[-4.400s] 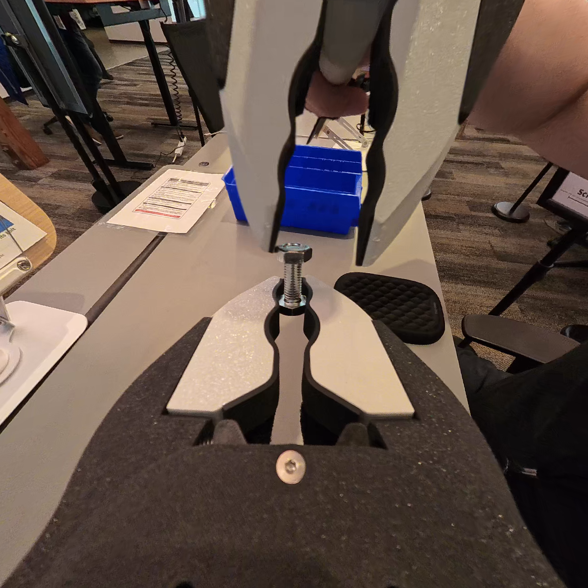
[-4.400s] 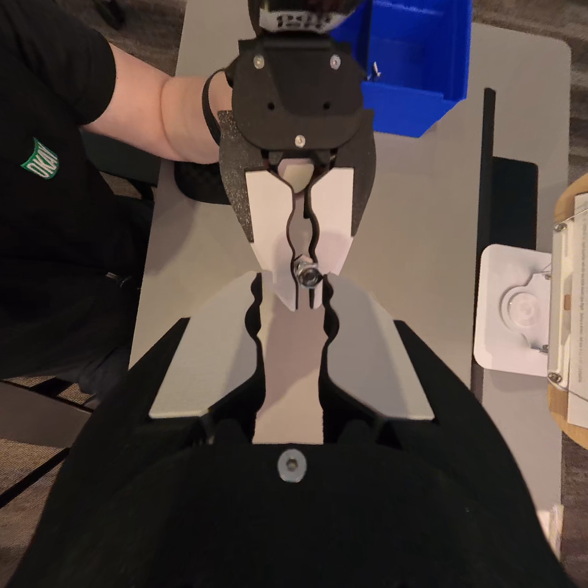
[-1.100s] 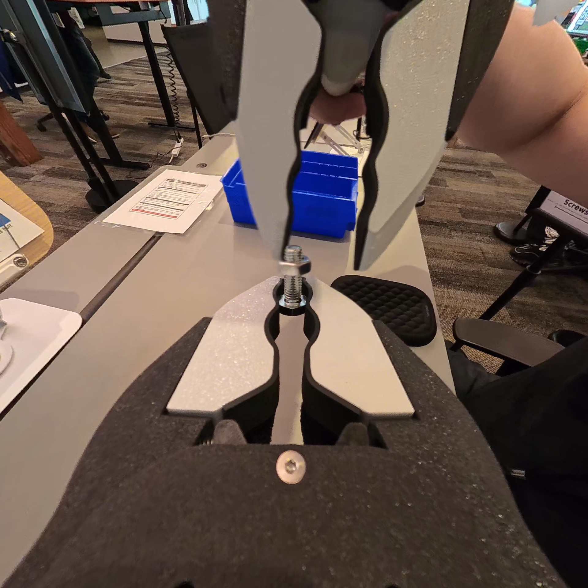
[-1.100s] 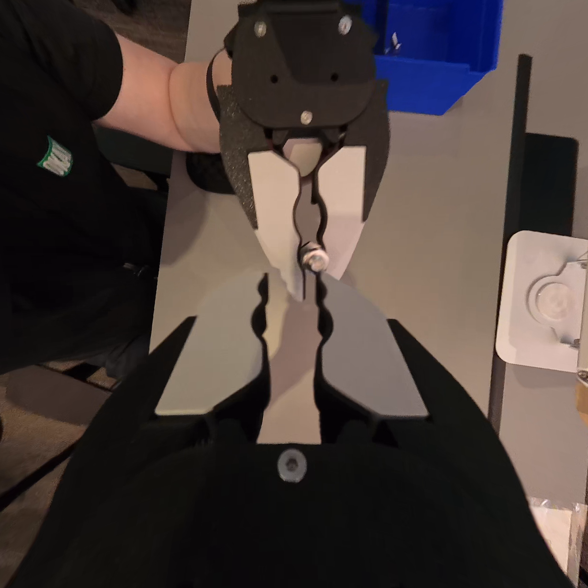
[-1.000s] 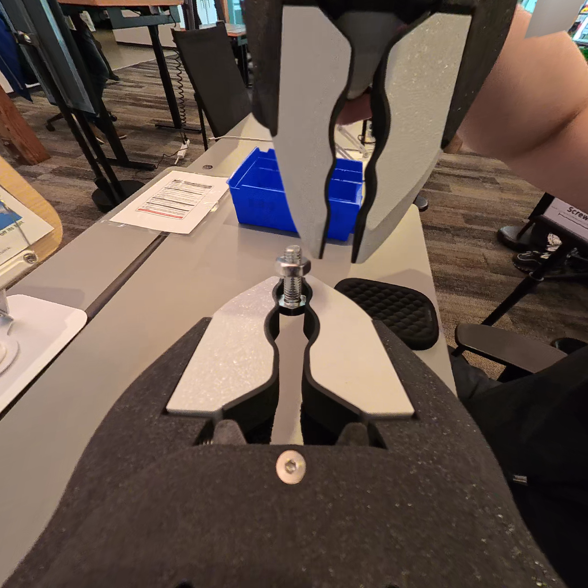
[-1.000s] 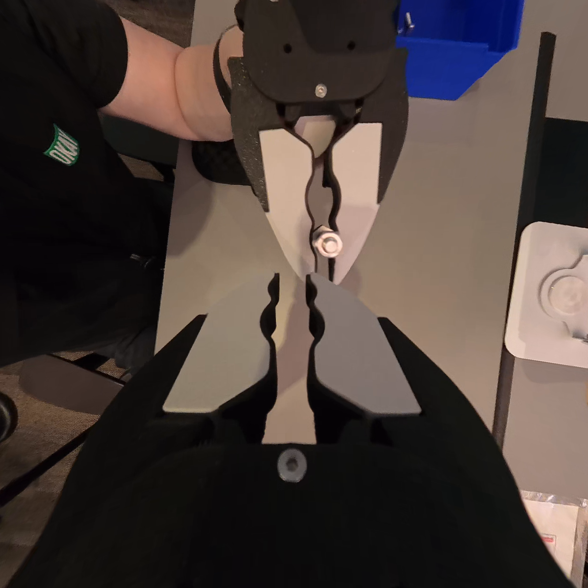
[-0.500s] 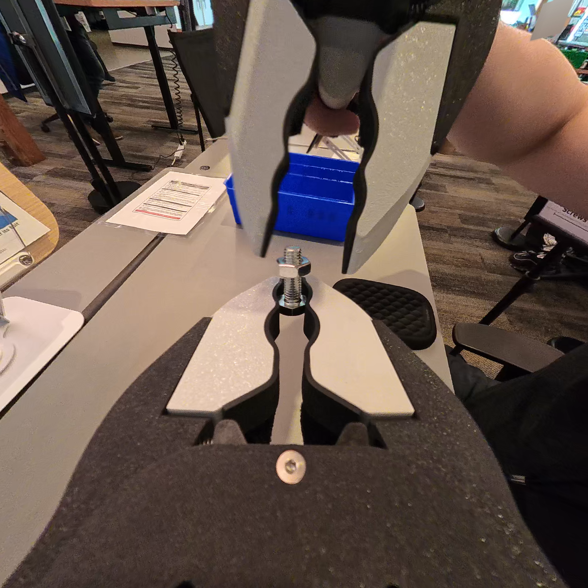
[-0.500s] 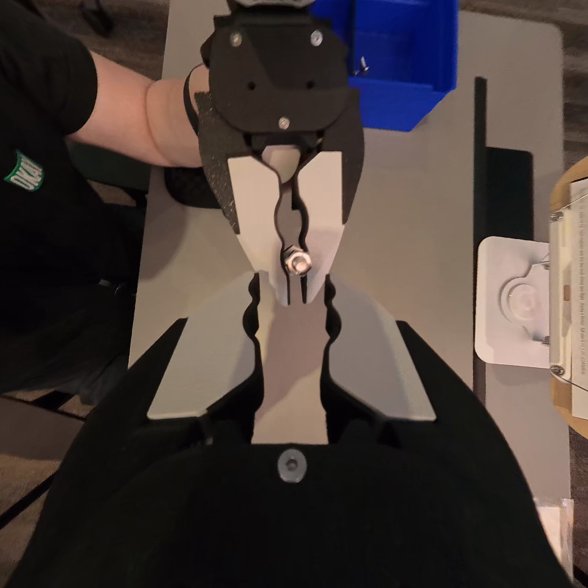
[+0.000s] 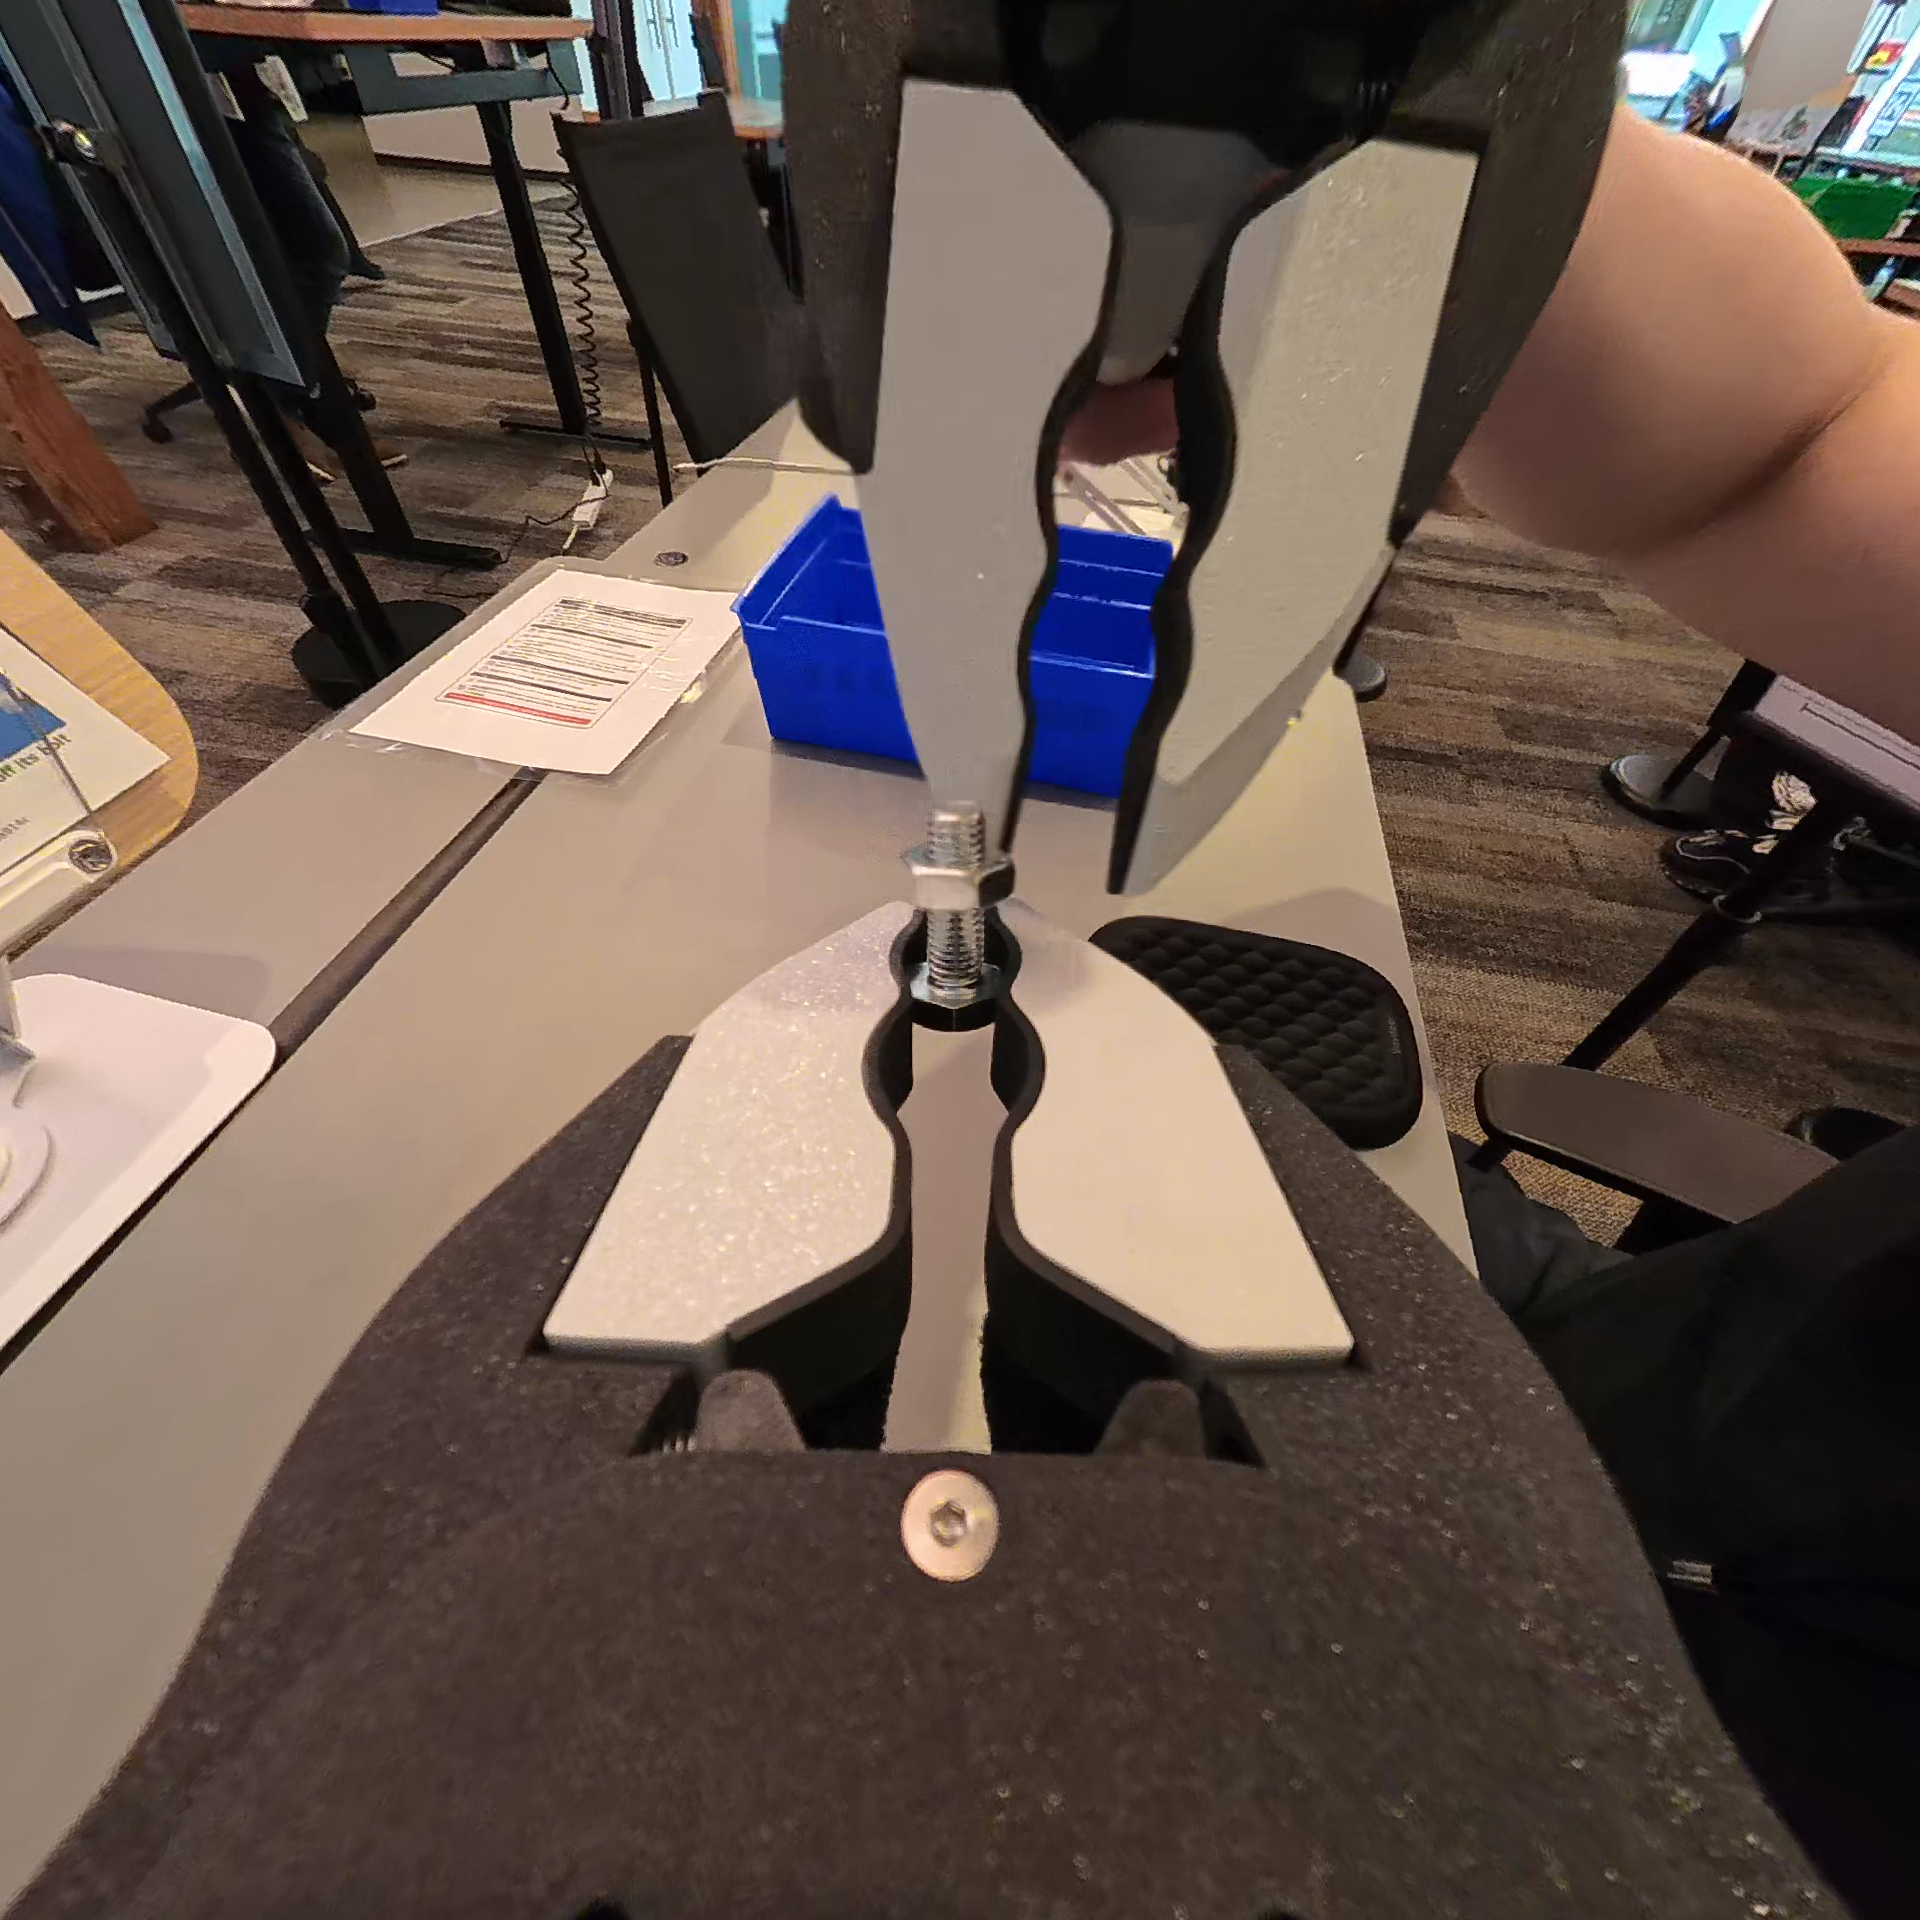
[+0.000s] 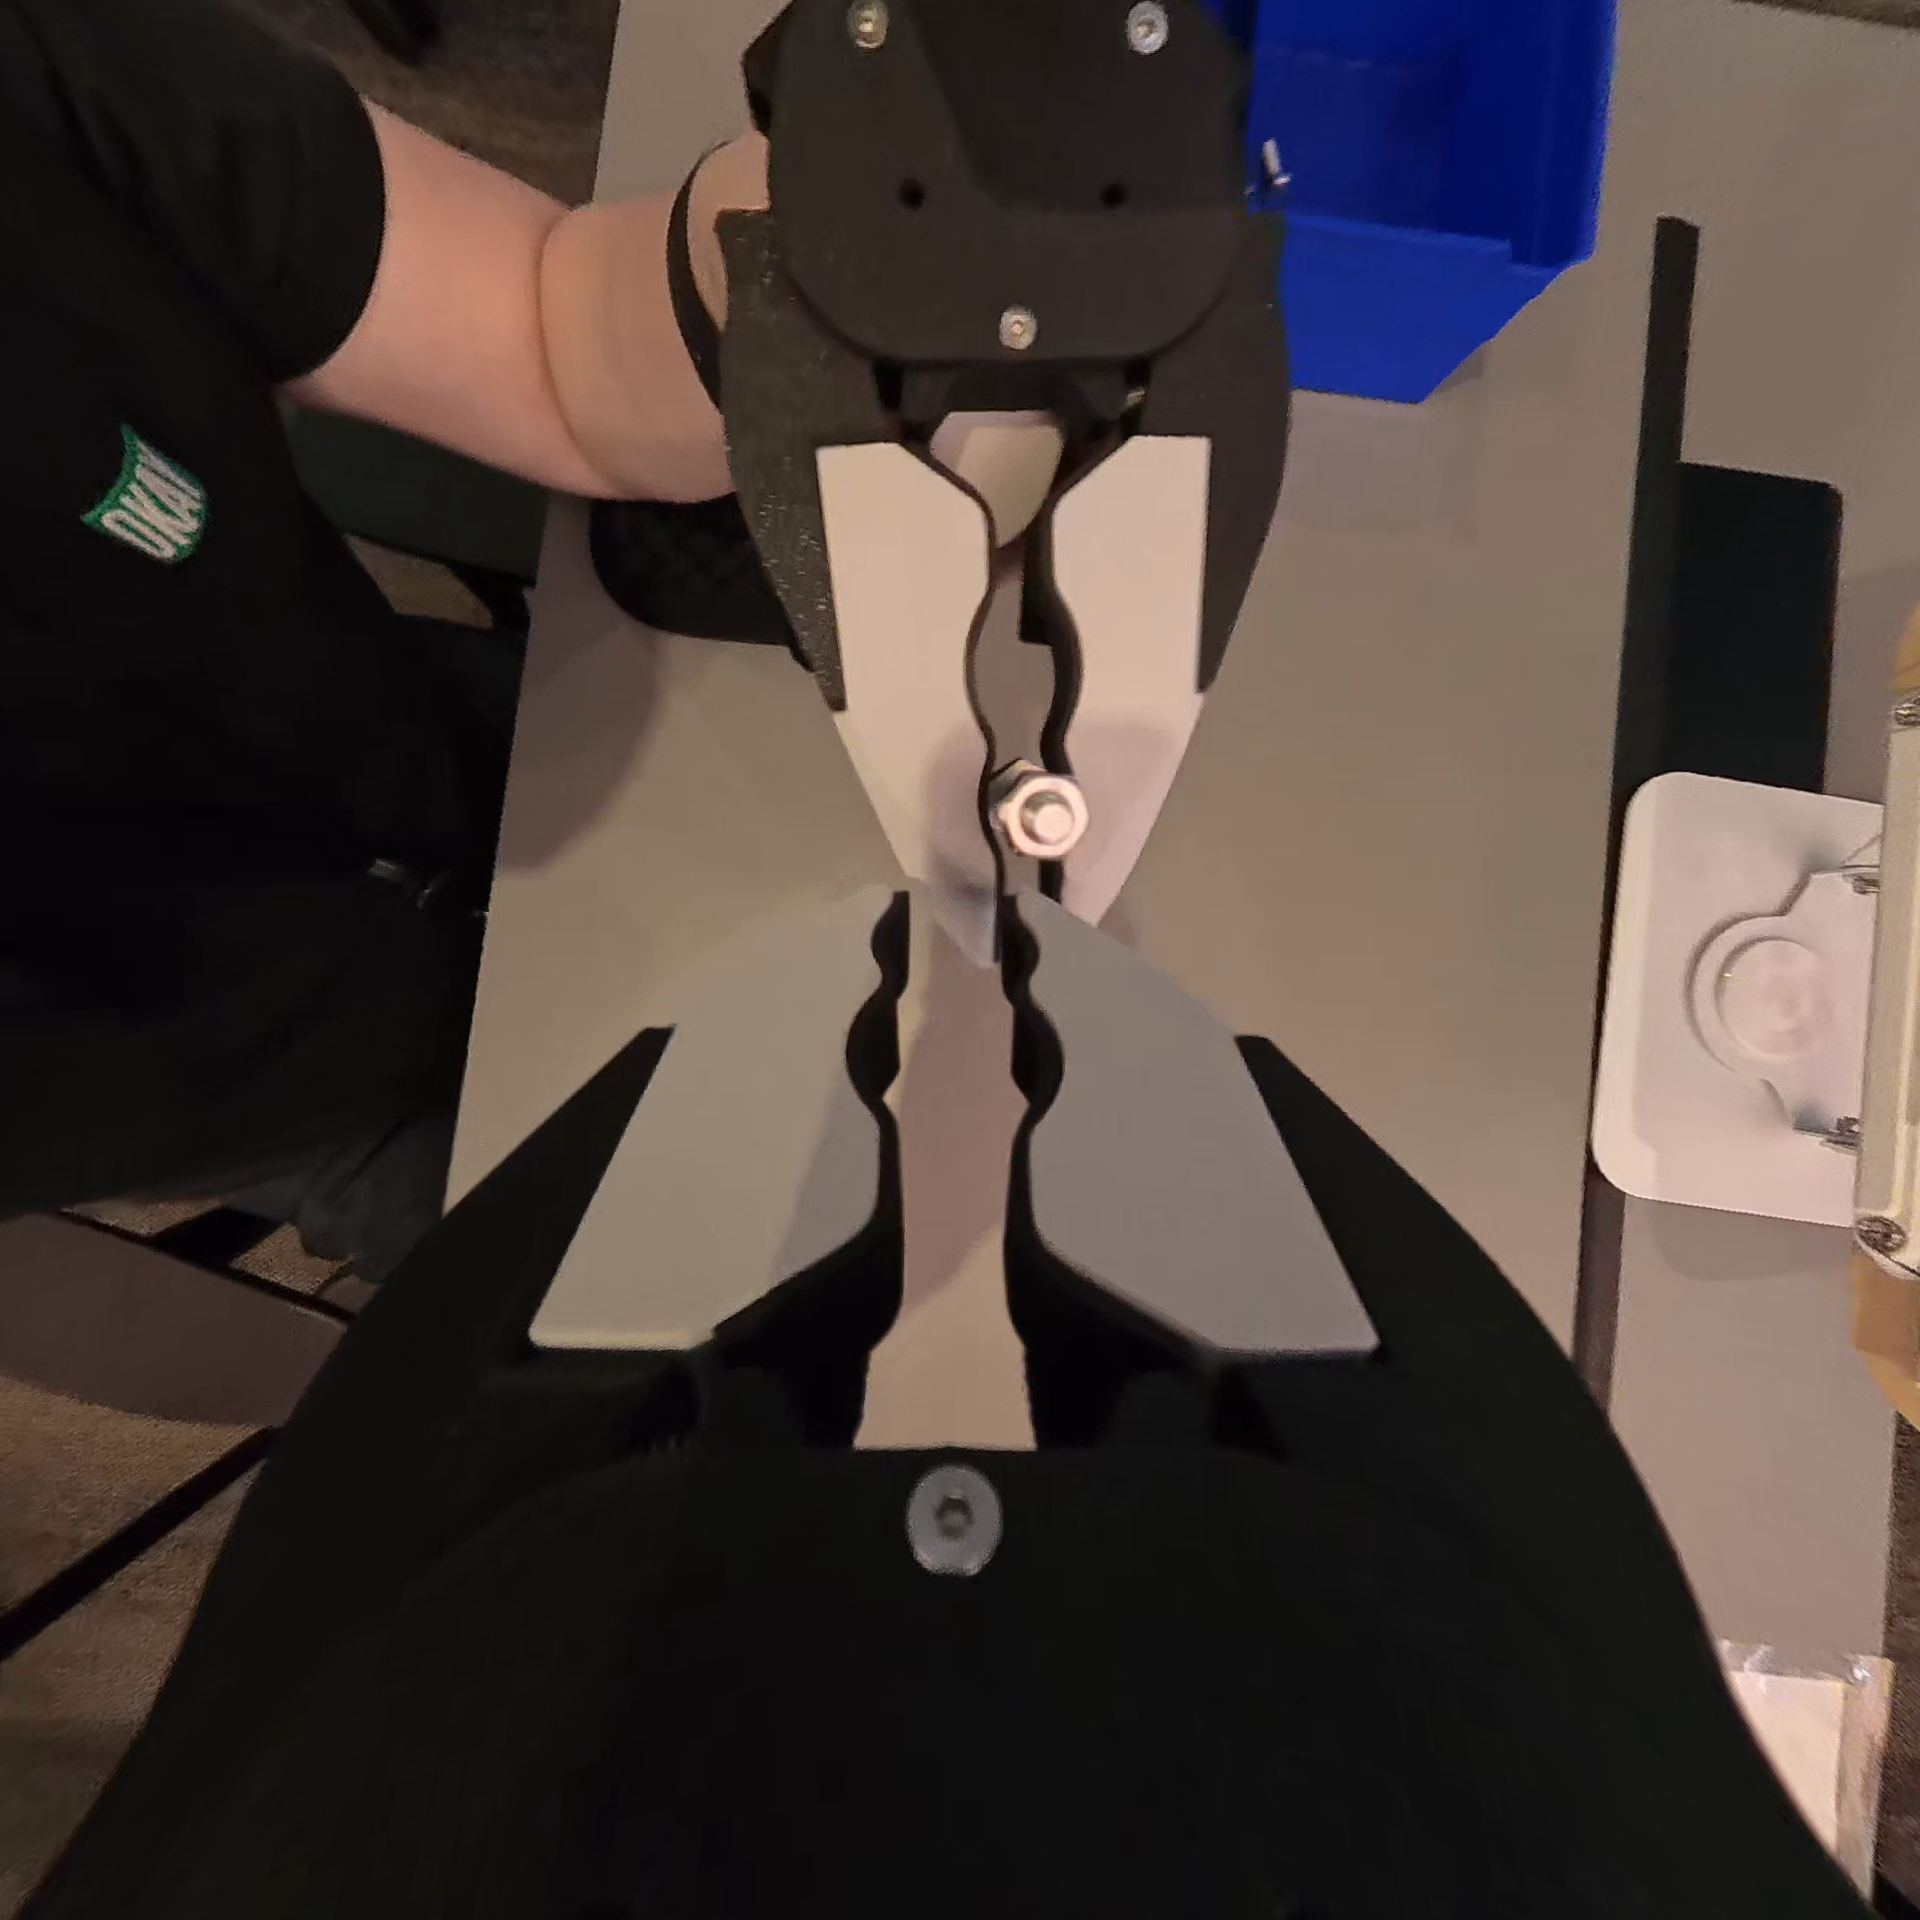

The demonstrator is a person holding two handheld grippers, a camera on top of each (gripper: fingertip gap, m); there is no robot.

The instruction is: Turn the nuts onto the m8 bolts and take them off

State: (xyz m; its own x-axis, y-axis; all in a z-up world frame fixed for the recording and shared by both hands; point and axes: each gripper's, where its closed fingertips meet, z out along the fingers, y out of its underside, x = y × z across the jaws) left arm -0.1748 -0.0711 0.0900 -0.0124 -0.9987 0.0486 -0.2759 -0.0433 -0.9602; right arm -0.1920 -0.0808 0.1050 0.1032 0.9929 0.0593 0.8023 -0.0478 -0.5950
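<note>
- while the left tongs (image 9: 954, 961) stay out of the count of free hands, they are clenched on the head of the upright m8 bolt (image 9: 953, 940) above the grey table (image 9: 582, 935).
- a nut (image 9: 957, 879) sits on the thread just below the bolt's tip.
- the right tongs (image 9: 1060, 862) point down from above, parted; one finger (image 9: 966, 665) touches the nut's side.
- a blue bin (image 9: 831, 675) stands behind.

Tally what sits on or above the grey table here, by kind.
Bolts: 1
Nuts: 1
Grippers: 2, left and right
Blue bins: 1
Printed sheets: 1
Black pads: 1
Total: 7
</note>
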